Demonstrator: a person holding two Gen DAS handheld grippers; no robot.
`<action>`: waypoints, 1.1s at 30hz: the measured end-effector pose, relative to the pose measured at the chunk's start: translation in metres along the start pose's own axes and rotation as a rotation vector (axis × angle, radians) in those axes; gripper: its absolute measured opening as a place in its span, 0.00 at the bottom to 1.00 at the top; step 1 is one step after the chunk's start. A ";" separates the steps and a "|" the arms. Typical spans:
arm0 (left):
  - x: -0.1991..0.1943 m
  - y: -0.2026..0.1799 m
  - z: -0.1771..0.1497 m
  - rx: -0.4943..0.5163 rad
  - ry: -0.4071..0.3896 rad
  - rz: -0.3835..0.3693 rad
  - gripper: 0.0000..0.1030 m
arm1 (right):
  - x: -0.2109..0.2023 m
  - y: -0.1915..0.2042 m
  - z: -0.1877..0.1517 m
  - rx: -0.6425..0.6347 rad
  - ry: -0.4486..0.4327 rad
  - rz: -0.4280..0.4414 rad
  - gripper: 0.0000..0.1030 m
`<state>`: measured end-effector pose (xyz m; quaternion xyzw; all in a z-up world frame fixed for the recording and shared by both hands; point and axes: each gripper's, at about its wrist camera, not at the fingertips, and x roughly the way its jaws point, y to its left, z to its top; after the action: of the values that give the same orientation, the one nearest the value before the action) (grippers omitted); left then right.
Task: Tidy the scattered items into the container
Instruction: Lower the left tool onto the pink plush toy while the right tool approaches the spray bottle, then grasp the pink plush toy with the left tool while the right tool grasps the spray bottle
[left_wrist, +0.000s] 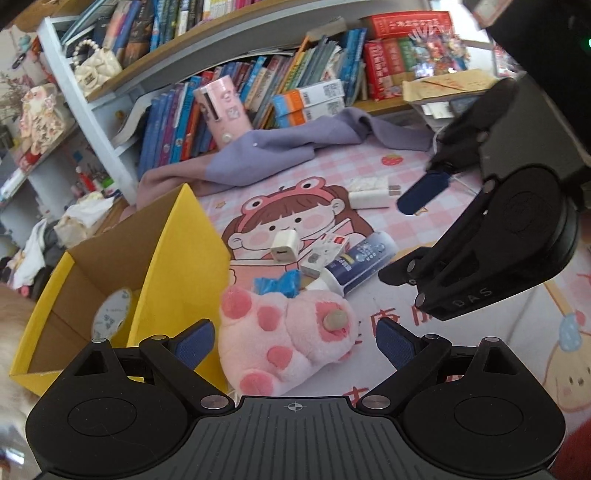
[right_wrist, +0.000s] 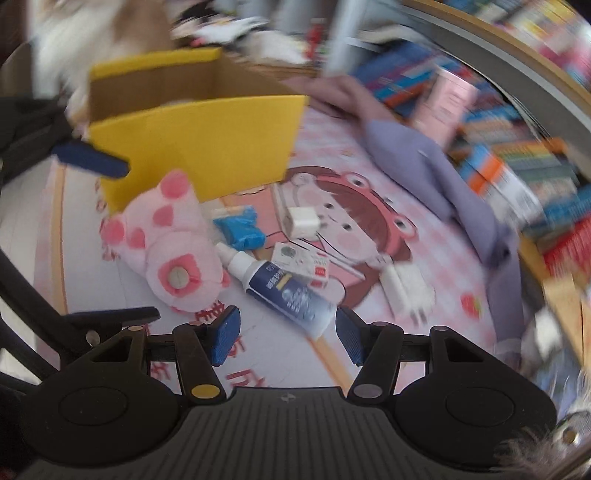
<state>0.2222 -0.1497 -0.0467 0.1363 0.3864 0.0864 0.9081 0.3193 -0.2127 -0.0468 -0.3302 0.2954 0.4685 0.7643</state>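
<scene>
The table (left_wrist: 369, 177), under a cartoon-girl mat, is carrying everything. The yellow cardboard box (left_wrist: 181, 266) is standing open at its left side, a round item lying inside. Just beside the box a pink plush paw (left_wrist: 284, 339) is lying, and the left tongs (left_wrist: 295, 343) are hanging spread on either side of it. Beyond it a blue-and-white bottle (right_wrist: 284, 288) is lying flat, touching a small white packet (right_wrist: 303, 264). The right tongs (right_wrist: 288, 332) are hovering spread near the bottle's base. A white charger cube (left_wrist: 284, 247) is sitting apart.
</scene>
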 end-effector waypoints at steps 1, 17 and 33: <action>0.002 -0.002 0.001 -0.013 0.008 0.014 0.93 | 0.005 -0.001 0.002 -0.054 0.004 0.014 0.54; 0.029 0.001 -0.004 -0.215 0.081 0.101 0.93 | 0.061 -0.004 0.018 -0.419 0.099 0.201 0.54; 0.046 0.004 0.000 -0.291 0.106 0.109 1.00 | 0.045 -0.026 0.001 -0.195 0.232 0.167 0.30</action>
<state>0.2538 -0.1342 -0.0766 0.0195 0.4091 0.1976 0.8906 0.3608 -0.1973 -0.0742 -0.4292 0.3610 0.5155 0.6479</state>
